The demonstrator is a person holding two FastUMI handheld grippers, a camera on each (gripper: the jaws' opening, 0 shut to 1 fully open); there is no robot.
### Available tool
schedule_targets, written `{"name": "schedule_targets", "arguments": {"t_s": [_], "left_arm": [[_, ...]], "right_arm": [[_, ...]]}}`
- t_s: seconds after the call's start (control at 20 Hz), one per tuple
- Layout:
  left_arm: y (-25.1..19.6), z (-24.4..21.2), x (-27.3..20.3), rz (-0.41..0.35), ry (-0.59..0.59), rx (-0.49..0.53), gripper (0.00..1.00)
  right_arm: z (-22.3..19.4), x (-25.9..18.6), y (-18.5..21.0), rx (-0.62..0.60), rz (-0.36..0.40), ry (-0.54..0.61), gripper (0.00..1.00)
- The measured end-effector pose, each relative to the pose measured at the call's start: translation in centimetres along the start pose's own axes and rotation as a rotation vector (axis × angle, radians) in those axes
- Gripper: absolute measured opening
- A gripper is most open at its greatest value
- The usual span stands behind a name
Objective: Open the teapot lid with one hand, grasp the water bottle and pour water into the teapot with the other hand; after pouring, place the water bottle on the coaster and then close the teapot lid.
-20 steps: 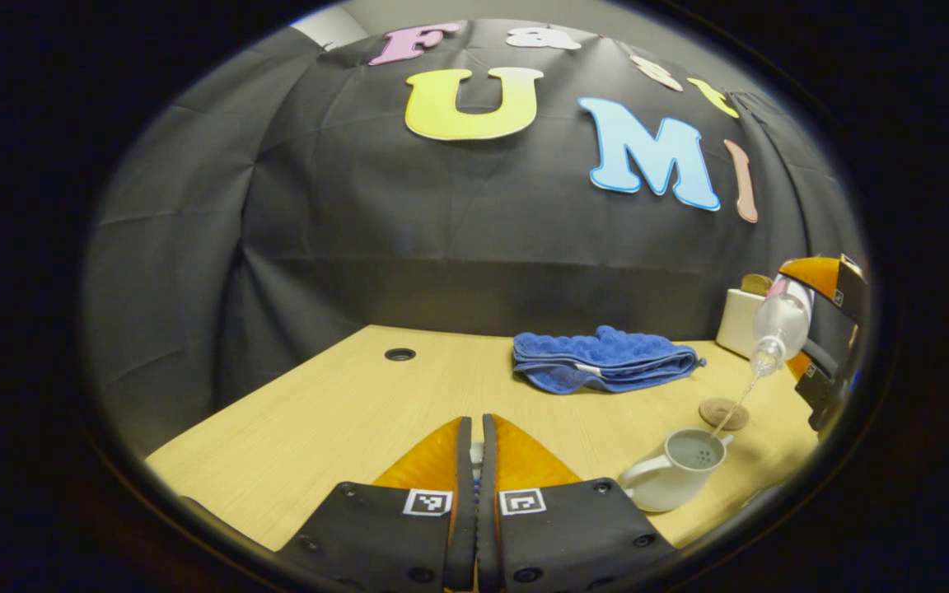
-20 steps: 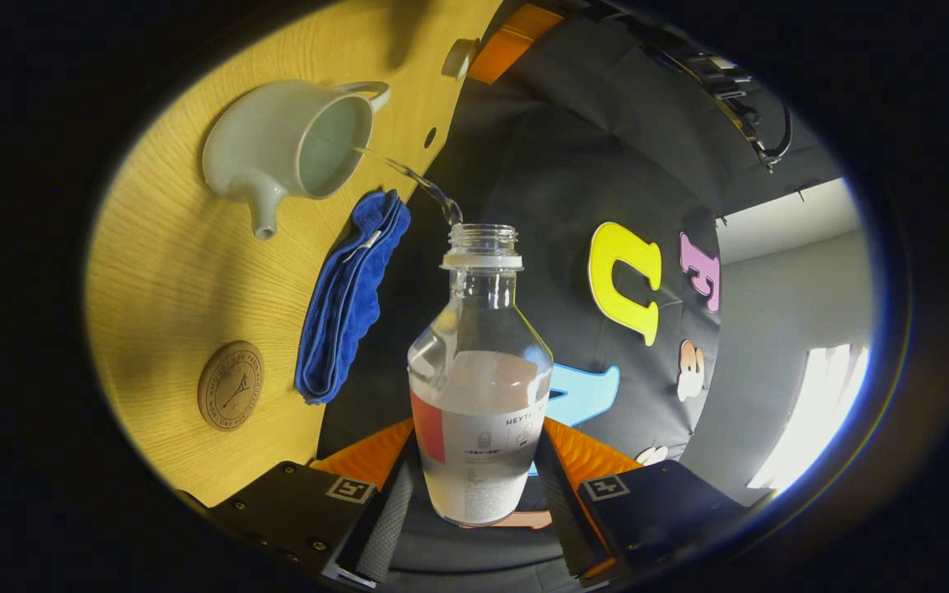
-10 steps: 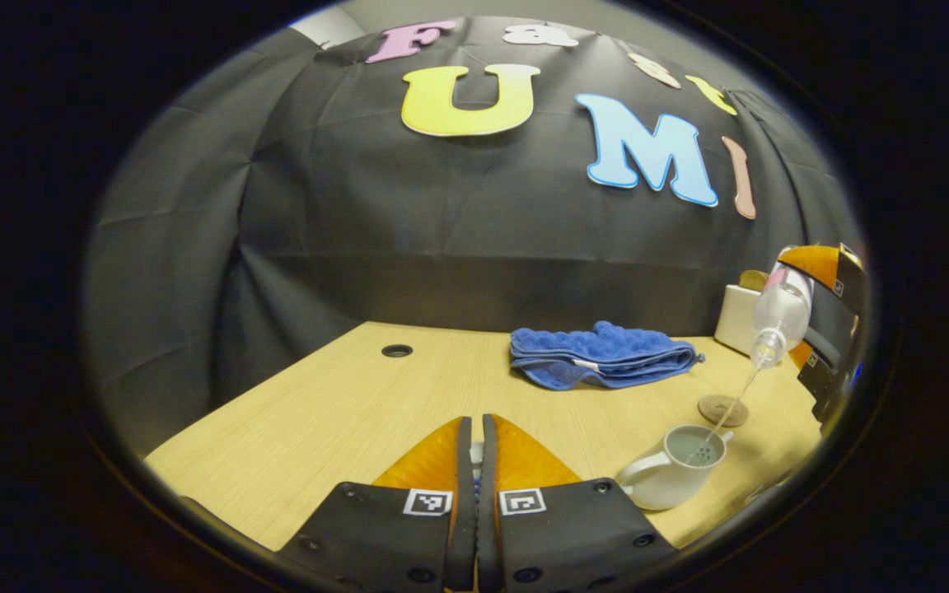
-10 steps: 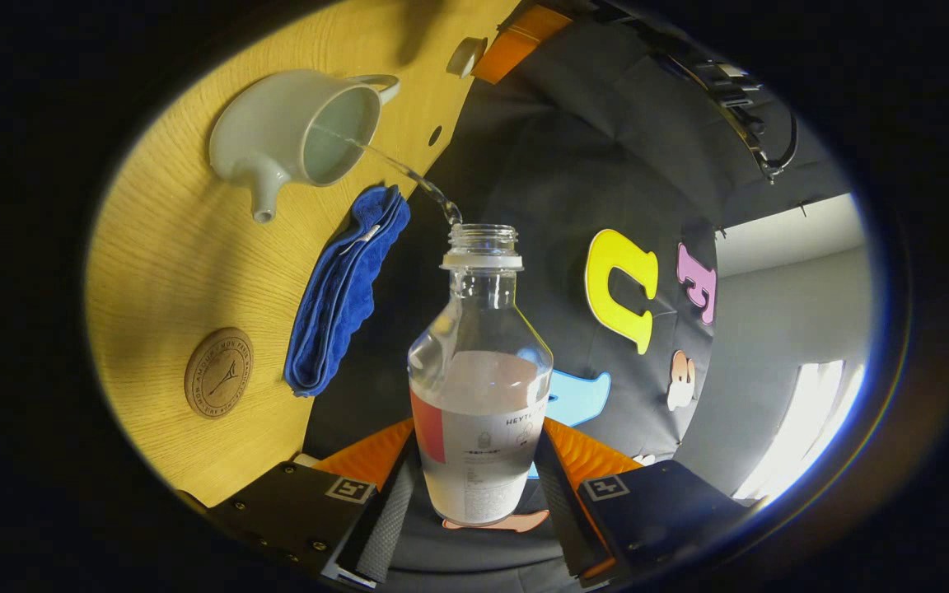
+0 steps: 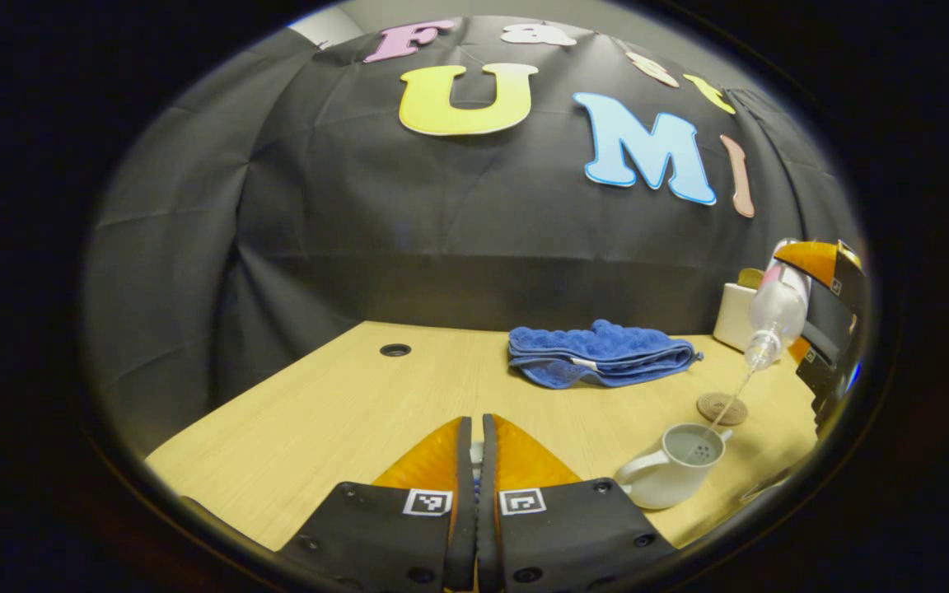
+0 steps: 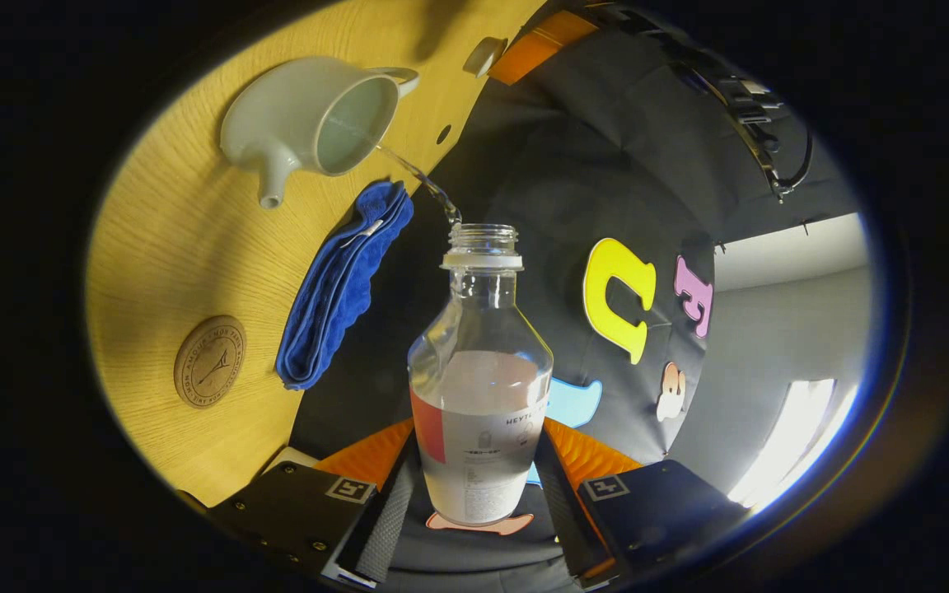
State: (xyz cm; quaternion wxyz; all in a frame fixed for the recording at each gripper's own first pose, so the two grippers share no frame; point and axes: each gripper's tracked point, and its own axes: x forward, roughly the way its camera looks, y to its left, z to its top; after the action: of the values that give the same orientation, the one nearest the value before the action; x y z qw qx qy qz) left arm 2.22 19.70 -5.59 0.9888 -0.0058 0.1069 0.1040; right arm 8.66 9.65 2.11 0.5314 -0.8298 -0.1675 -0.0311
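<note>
The clear water bottle (image 6: 481, 395) is tipped mouth-down toward the table, my right gripper (image 6: 477, 449) shut on its labelled body. A thin stream of water runs from its mouth into the open white teapot (image 6: 310, 123). In the left gripper view the bottle (image 5: 775, 309) hangs at the far right above the teapot (image 5: 672, 469). My left gripper (image 5: 477, 449) is shut on the small teapot lid (image 6: 483, 56), a pale sliver between its fingers, held off to the teapot's left. The round cork coaster (image 5: 722, 408) lies bare just beyond the teapot.
A folded blue towel (image 5: 598, 356) lies at the back of the wooden table (image 5: 318, 412). A white box (image 5: 734, 317) stands at the back right corner. A cable hole (image 5: 395, 350) sits at the back left.
Water keeps pouring into the teapot. The right gripper view has swung a little, so teapot and coaster drift across it. The left gripper holds almost still.
</note>
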Motion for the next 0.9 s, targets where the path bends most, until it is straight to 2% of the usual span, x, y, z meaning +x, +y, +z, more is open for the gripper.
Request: {"name": "schedule_targets", "arguments": {"t_s": [0.05, 0.9], "left_arm": [[0.0, -0.1, 0.1, 0.000, 0.000, 0.001, 0.07], [-0.2, 0.1, -0.2, -0.007, -0.001, 0.001, 0.07]], "right_arm": [[0.0, 0.1, 0.0, -0.003, -0.002, 0.000, 0.76], [1.4, 0.0, -2.0, -0.094, -0.076, -0.039, 0.77]]}}
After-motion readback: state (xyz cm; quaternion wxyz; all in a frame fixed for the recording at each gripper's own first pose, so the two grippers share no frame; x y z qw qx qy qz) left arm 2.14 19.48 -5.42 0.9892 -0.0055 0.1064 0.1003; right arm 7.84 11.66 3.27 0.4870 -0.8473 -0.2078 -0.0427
